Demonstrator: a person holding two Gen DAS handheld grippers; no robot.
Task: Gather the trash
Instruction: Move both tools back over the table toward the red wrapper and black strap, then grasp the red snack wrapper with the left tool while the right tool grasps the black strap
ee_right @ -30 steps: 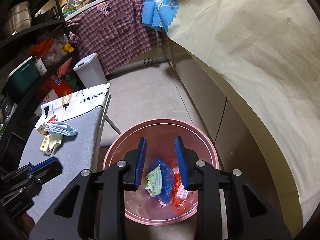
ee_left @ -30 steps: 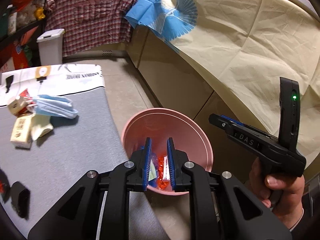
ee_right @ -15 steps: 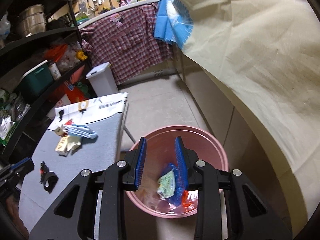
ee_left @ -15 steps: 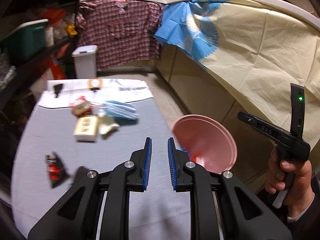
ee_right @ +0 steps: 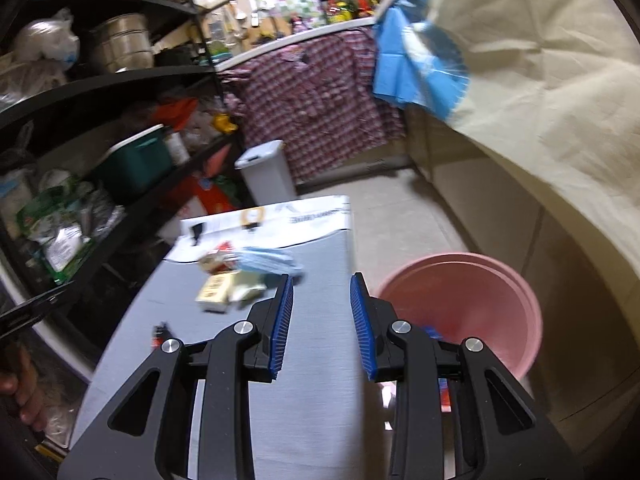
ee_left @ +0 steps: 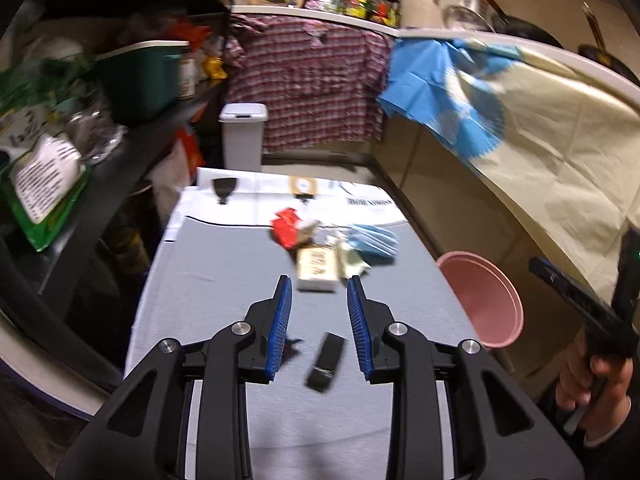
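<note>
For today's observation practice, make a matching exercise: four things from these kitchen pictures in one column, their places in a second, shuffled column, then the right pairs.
Things
1. round pink plastic bucket
2. small flat black packet
3. white lidded plastic bin
4. green plastic storage box

Places
A. on the dark shelf
B. on the floor beside the grey table
C. on the grey table, nearest the left claw
D. on the floor before the checked cloth

Pairs: 1-B, 2-C, 3-D, 4-A

Above the grey cloth-covered worktop (ee_left: 224, 280), the left black claw with blue ribbed pads (ee_left: 316, 292) is opening on nothing, while the right black blue-padded claw (ee_right: 322, 290) stands parted and empty nearer the worktop's edge.
</note>
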